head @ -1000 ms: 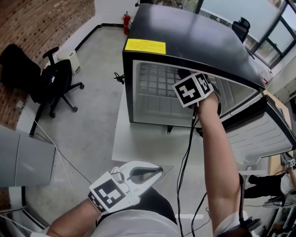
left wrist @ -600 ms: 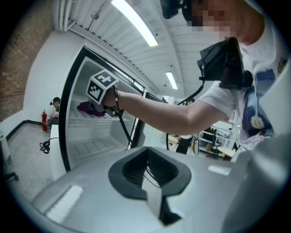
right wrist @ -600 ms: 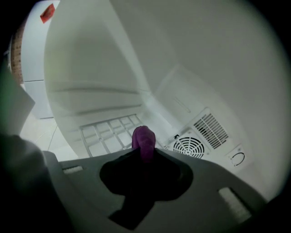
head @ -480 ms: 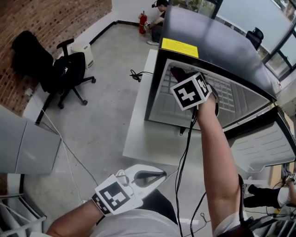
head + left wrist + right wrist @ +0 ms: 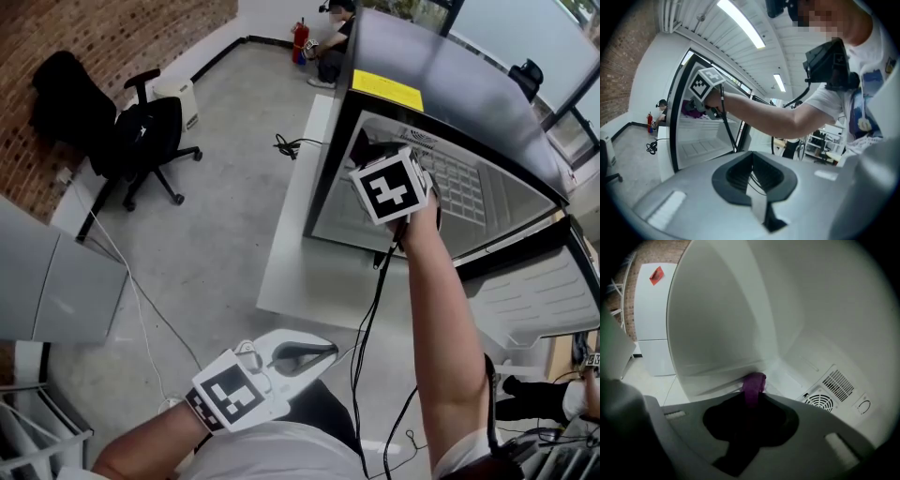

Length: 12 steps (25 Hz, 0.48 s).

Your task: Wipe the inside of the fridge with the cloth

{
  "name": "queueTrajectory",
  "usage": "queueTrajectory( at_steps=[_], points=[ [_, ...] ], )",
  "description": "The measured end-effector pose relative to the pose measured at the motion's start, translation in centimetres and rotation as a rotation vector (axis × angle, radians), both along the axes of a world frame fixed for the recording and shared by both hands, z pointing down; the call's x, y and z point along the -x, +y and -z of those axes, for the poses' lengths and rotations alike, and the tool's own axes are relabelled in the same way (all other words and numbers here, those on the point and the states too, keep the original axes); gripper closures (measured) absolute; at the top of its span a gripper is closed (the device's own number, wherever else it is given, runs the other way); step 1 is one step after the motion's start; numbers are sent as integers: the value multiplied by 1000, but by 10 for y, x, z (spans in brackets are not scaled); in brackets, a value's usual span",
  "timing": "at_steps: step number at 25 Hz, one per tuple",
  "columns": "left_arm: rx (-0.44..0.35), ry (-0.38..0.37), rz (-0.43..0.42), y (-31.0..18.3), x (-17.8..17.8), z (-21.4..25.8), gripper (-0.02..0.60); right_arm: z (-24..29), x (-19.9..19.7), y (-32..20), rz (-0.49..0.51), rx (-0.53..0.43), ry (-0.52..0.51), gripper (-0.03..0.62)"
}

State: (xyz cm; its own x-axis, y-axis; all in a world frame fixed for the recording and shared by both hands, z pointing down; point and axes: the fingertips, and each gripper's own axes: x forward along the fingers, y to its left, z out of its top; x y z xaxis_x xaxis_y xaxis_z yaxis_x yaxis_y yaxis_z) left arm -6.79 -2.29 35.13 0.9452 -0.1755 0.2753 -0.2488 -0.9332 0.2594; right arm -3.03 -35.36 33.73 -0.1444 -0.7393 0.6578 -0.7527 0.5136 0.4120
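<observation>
While the right gripper (image 5: 753, 397) reaches into the open fridge (image 5: 441, 84) in the upper right of the head view, its jaws are clamped on one purple cloth (image 5: 753, 383). The cloth is a soft, narrow fold that sticks out past the jaw tips. It presses into the corner where two smooth white inner walls meet, at the centre of the right gripper view. Two vents show at the lower right of that view: one round grille (image 5: 819, 401) and one slotted panel (image 5: 839, 384).

The fridge is a boxy cabinet with a glossy black top. It carries one yellow rectangular label (image 5: 387, 90). Its ribbed white door (image 5: 525, 291) hangs open at the right edge. The cabinet stands on a flat white slab (image 5: 291, 281) over a grey concrete floor (image 5: 216, 234).

Low in the head view, the left gripper (image 5: 323, 349) has a smooth white shell with a dark recess. Its jaws are fully together with nothing between them, well apart from the fridge. Each of the two grippers bears one cube with black-and-white square markers.

At the upper left, one black wheeled chair (image 5: 141, 141) stands by a rough brick wall (image 5: 112, 37). One red extinguisher (image 5: 301, 39) is at the top edge.
</observation>
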Motion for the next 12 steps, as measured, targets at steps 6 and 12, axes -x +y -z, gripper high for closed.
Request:
queueTrajectory(
  at_steps=[6, 12],
  points=[
    [-5, -4, -23, 10, -1, 2, 577, 2, 16, 18, 69, 3, -50, 520],
    [-6, -4, -32, 19, -2, 1, 578, 15, 21, 48, 99, -34, -92, 520]
  ],
)
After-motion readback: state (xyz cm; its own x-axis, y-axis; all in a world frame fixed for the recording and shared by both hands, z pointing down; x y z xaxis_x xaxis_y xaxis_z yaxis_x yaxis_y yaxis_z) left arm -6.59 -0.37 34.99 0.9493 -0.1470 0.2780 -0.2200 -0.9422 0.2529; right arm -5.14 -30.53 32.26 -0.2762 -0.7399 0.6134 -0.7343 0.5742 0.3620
